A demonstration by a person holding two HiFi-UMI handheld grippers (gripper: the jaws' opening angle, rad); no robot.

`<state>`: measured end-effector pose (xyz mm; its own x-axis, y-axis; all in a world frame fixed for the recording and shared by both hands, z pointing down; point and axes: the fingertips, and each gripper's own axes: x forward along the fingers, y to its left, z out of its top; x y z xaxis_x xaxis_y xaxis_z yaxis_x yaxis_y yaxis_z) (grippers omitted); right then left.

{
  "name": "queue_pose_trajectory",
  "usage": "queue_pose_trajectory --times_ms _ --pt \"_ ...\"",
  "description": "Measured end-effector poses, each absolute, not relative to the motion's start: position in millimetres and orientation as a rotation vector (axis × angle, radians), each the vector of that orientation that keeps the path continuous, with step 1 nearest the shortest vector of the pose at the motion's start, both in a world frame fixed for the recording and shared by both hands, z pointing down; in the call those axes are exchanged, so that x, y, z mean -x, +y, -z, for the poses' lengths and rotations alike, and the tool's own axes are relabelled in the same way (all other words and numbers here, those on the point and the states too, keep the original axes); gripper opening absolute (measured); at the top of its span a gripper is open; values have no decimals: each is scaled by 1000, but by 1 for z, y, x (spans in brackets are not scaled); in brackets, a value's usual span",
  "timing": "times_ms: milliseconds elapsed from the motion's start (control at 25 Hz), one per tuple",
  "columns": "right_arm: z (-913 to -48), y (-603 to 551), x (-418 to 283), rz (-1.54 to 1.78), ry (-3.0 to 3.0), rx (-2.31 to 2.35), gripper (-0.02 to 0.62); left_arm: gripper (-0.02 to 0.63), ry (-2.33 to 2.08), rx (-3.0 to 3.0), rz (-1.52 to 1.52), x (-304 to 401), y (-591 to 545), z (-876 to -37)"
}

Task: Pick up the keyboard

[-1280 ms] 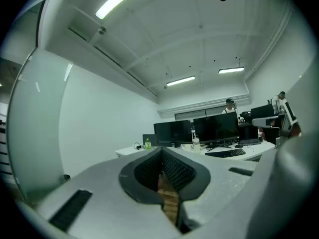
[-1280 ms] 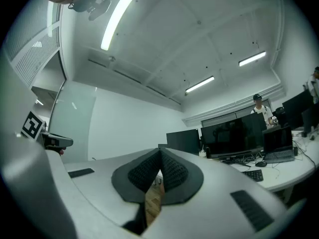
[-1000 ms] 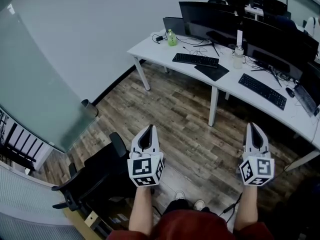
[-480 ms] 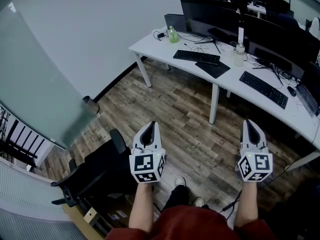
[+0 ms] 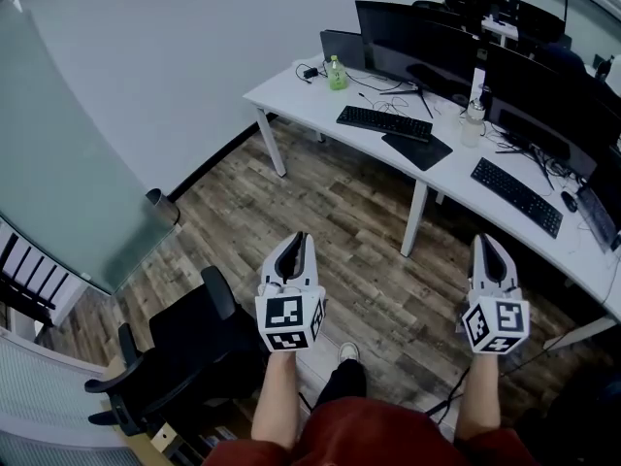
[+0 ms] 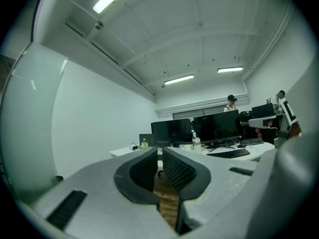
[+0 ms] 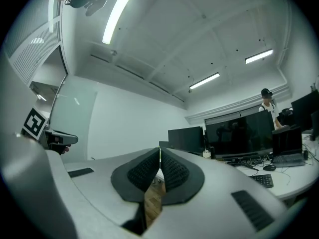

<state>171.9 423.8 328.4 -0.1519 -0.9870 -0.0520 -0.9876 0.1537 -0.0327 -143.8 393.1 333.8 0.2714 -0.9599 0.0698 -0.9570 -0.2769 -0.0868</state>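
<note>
Right now your left claw (image 5: 298,237) is closed, its ribbed black pads (image 6: 179,171) brought together with nothing between them. Your right claw (image 5: 485,240) is likewise pinched shut and empty. Both point level toward the long white worktop (image 5: 291,87), held over the wood-plank floor (image 5: 330,202) well back from its near edge.

One flat black keyboard (image 5: 383,118) lies on the worktop toward its left end, in front of the dark monitors (image 5: 408,32). A thin black mat (image 5: 417,147) sits just beside it at the worktop's front edge. A second black keyboard (image 5: 516,197) lies farther right along the worktop. Both claws are well apart from either keyboard.

A small green bottle (image 5: 336,73) stands upright near the worktop's left end. A black office chair (image 5: 184,343) stands on the floor, well back from the worktop's near edge.
</note>
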Motion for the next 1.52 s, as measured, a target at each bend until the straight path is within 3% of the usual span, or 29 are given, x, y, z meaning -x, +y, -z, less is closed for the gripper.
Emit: queue_pose_trajectory --times_ms 80,240,400,560,1000,1520 --pt "-328 400 -161 -22 2342 2015 15 18 1873 2488 161 154 369 -335" --pt "-332 353 -140 -17 2347 2037 78 105 1863 2517 148 175 322 -341" --pt "-339 305 -123 36 2335 2068 217 231 1847 2579 167 194 273 -350" --pt "-345 265 -114 96 2288 2116 317 294 1841 2646 185 214 231 -360" --pt "-350 194 -78 92 2325 2131 324 296 1812 2641 215 243 156 -371" --pt "-368 90 -105 157 2282 2120 324 296 1814 2647 206 224 51 -378"
